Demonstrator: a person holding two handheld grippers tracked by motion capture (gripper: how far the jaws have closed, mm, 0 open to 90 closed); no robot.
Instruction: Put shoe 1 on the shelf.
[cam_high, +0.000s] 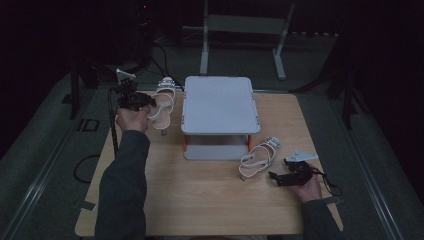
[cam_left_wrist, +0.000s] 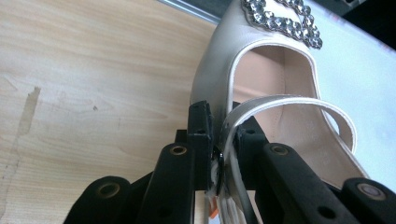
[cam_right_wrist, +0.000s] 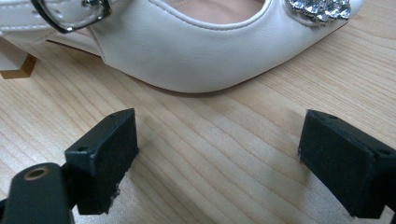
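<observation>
Left gripper fingers clamped on strap of far white shoe, at counter left of grey stand

Right gripper fingers wide apart, short of near shoe

Judged step: shoe pickup; next likely right closing in, then lift onto stand

A light wooden table fills the middle of the high view. A grey two-tier stand with orange legs sits at its upper centre. One white shoe is at upper left beside the stand, another white shoe lies at lower right.
</observation>
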